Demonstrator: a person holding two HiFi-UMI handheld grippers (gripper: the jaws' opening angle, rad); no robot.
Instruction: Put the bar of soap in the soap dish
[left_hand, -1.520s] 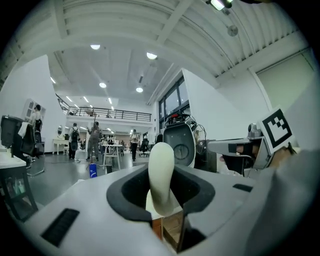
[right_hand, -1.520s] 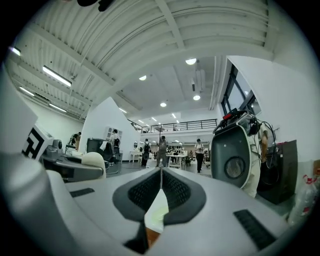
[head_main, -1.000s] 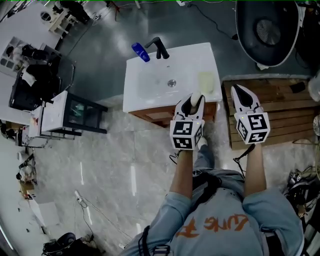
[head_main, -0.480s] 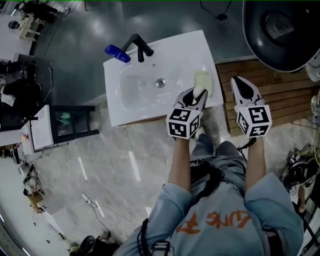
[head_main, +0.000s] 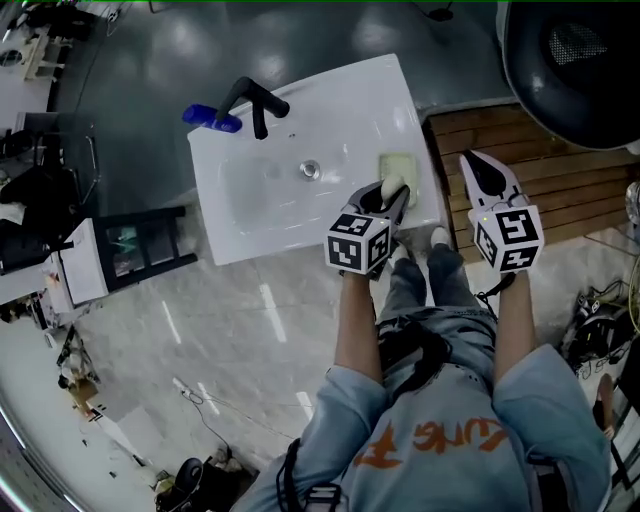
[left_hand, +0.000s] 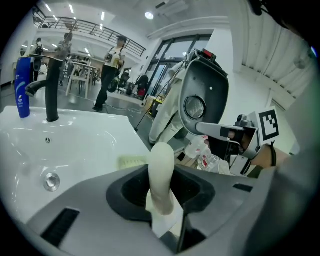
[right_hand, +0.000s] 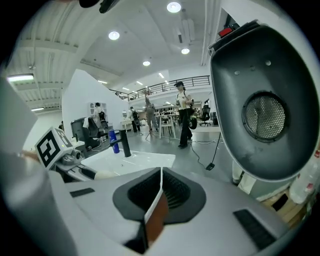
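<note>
Nearest the camera, two bare forearms are seen reaching forward from pale blue sleeves, each ending in a gripper topped by a marker cube. The left gripper (head_main: 384, 203) is held over the near right corner of the white sink (head_main: 250, 215), and its jaws are clamped on the bar of soap (left_hand: 162, 172), which is gripped on edge so that its pale rounded end stands up beyond the jaw tips. The right gripper (head_main: 487, 182) is kept off the sink altogether, beside its right edge and over the wooden slats (head_main: 560, 175). Its jaws are pressed together with nothing between them. A narrow strip of floor is left between the sink's right edge and the slats. Just beyond the soap, the pale green soap dish (head_main: 397, 165) is found lying flat on the sink's top, close to the right edge, and the soap is not yet in it. To the left of the dish the basin is left bare, with only the drain (head_main: 310, 170) set at its middle, so open room is given on that side. Farther off, on the sink's far rim, the black faucet (head_main: 255, 103) is seen upright, with the blue bottle (head_main: 212, 119) just beside it, both well apart from the dish. Beyond the slats, on the right, a large dark round machine (head_main: 575, 60) is seen looming over the right gripper's side. Past the sink's far edge, dark floor is left open.
</note>
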